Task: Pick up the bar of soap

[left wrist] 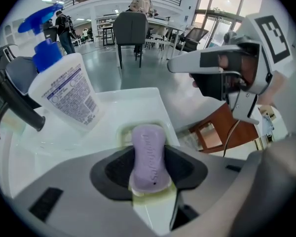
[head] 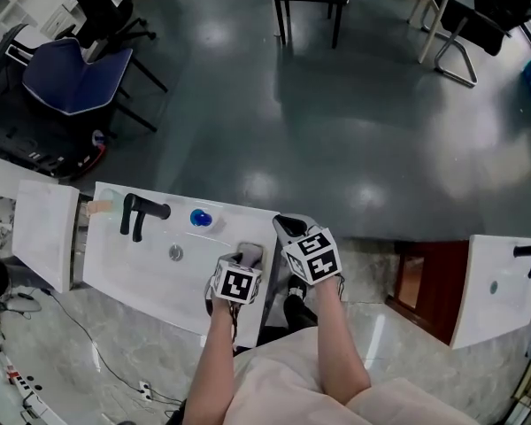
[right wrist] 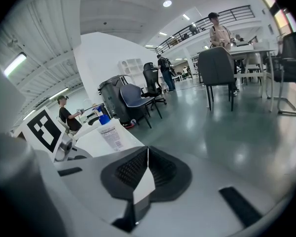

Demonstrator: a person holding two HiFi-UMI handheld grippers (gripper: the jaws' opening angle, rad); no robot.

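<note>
Grey left gripper [head: 249, 256] clamped on lilac oval soap bar [left wrist: 148, 154]; grey right gripper [head: 289, 227] at its 2 o'clock, jaws together, empty.

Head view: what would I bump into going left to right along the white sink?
Black faucet → blue-topped bottle → left tool, shut on the bar of soap → right tool.

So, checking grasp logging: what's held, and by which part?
Left gripper clamps the purple soap bar across its long sides; right gripper is shut, empty.
</note>
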